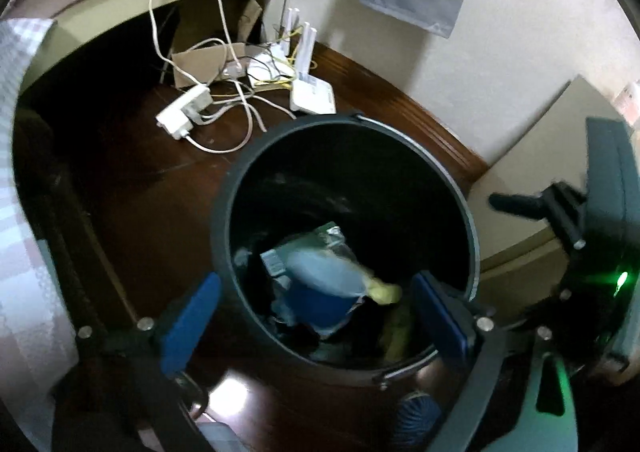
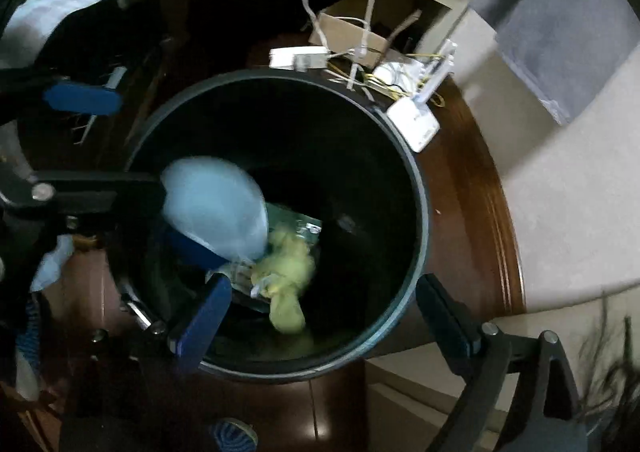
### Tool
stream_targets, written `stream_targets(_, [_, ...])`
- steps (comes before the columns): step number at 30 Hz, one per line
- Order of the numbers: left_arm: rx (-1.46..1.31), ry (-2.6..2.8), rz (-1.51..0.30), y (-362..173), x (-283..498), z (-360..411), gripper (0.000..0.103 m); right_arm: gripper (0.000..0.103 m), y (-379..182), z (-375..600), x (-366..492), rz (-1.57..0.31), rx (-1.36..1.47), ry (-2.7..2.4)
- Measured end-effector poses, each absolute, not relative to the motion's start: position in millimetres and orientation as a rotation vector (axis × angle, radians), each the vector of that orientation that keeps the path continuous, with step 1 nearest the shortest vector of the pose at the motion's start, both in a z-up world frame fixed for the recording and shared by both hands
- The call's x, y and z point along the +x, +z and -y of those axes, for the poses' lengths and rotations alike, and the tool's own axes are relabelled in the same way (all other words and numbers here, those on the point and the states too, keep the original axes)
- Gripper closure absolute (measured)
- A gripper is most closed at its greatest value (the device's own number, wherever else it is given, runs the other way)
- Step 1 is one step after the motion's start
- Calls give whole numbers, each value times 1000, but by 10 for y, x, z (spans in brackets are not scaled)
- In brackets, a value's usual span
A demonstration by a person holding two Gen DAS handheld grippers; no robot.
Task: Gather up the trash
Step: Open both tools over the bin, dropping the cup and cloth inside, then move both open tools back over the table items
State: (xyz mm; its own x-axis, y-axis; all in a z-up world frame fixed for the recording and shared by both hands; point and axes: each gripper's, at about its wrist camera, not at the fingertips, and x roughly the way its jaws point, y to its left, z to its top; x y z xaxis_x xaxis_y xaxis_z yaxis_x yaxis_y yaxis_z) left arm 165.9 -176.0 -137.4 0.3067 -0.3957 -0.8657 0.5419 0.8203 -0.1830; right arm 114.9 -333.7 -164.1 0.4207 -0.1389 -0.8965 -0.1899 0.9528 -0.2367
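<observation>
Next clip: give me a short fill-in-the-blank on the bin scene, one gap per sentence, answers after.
1. Both grippers, the left gripper and the right gripper, hang above the round black ____.
2. The jaws of both grippers are ____.
3. A pale blue item and a ____ crumpled item are blurred inside the bin.
4. The white router lies on the ____.

Answers: bin; open; yellow; floor

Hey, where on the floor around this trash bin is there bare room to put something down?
Bare dark floor lies left of the trash bin, between its rim and the power strip. A narrow strip runs between the bin and the wall baseboard. Behind the bin it is crowded: power strip, tangled cables, router and cardboard.
</observation>
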Motion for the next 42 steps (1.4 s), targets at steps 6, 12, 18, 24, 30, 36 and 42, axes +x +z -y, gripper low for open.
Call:
stream_targets(6, [169, -599, -1092, -1388, 1645, 1761, 6, 0, -1578, 3562, 1195, -1148, -292, -65])
stream_targets(12, [177, -592, -1076, -1332, 1620, 1806, 6, 0, -1474, 3723, 1214, -1135, -209, -111])
stream_targets(18, [185, -597, -1060, -1263, 1601, 1841, 6, 0, -1390, 3816, 1226, -1124, -146, -140])
stream_targets(24, [199, -598, -1027, -1134, 1599, 1887, 6, 0, -1134, 3975, 1251, -1062, -10, -167])
stream_targets(30, [204, -596, -1015, -1076, 1610, 1909, 6, 0, -966, 4039, 1233, -1017, 10, -183])
stream_targets(36, [218, -618, -1001, -1001, 1560, 2034, 6, 0, -855, 4105, 1184, -987, 26, -197])
stream_targets(42, [224, -628, -959, -788, 1522, 2080, 6, 0, -684, 4152, 1183, -938, 35, -214])
